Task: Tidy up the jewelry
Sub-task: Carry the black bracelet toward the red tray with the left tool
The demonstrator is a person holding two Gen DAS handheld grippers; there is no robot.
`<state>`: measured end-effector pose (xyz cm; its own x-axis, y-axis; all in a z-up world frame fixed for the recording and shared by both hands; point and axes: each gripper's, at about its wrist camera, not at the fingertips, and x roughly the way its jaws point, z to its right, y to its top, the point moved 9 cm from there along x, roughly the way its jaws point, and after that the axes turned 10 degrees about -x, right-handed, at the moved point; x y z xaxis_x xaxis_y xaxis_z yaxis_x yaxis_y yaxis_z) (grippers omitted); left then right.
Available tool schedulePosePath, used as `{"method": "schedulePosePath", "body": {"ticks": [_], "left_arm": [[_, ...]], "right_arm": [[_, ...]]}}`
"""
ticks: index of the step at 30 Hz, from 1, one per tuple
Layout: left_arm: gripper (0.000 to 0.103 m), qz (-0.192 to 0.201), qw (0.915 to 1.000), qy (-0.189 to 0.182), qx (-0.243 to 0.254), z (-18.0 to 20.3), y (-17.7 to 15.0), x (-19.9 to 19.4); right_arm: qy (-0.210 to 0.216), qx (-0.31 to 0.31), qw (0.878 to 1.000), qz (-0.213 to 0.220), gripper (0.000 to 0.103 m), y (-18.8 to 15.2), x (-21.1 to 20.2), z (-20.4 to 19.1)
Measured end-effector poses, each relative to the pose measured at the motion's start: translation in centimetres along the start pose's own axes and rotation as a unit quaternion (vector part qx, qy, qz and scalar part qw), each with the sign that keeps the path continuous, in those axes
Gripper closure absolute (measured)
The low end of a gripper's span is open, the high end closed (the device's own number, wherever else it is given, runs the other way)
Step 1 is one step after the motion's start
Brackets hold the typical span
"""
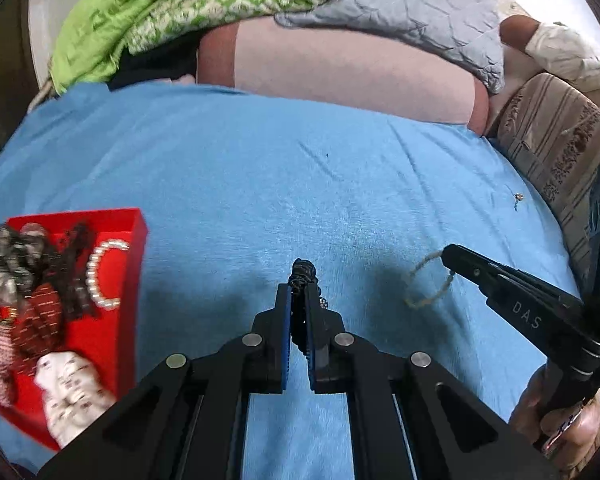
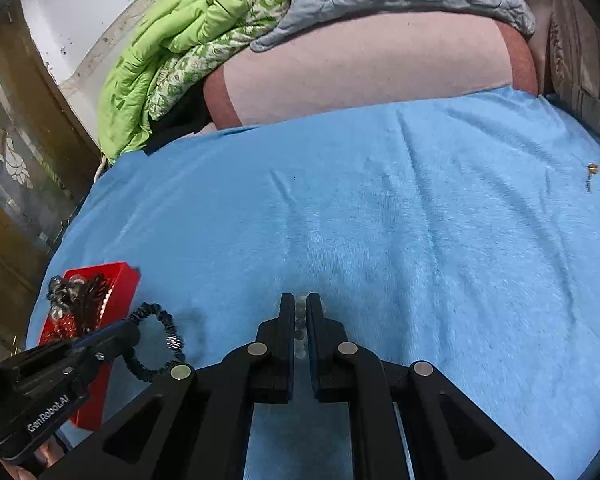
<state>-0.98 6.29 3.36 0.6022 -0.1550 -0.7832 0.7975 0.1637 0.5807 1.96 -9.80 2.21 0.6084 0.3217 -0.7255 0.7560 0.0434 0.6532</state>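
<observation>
My left gripper (image 1: 299,289) is shut on a dark beaded bracelet (image 1: 302,271), held above the blue sheet (image 1: 260,184). From the right wrist view that bracelet (image 2: 171,328) hangs as a black loop from the left gripper (image 2: 129,331). My right gripper (image 2: 300,300) is shut on a pale bracelet of clear beads (image 2: 300,325). In the left wrist view this pale bracelet (image 1: 420,285) dangles as a beige loop from the right gripper (image 1: 446,257). A red box (image 1: 137,236) at the left holds several bracelets and a pearl strand (image 1: 96,276).
A small earring (image 1: 518,199) lies alone on the sheet at the far right, also seen as the earring (image 2: 591,169). Pink pillow (image 1: 340,68), green quilt (image 1: 160,12) and grey quilt (image 1: 412,4) pile at the back. A striped cushion (image 1: 560,148) borders the right.
</observation>
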Motion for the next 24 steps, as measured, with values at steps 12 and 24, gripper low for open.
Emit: {"method": "schedulePosePath", "body": {"ticks": [12, 24], "left_arm": [[0.097, 0.035, 0.9979, 0.038, 0.038, 0.1, -2.0, -5.0], [0.097, 0.056, 0.9949, 0.058, 0.060, 0.7, -3.3, -7.5]], "right_arm": [[-0.022, -0.011, 1.000, -0.001, 0.096, -3.5, -4.5, -1.1], [-0.038, -0.009, 0.999, 0.004, 0.096, -5.2, -7.4, -1.5]]}}
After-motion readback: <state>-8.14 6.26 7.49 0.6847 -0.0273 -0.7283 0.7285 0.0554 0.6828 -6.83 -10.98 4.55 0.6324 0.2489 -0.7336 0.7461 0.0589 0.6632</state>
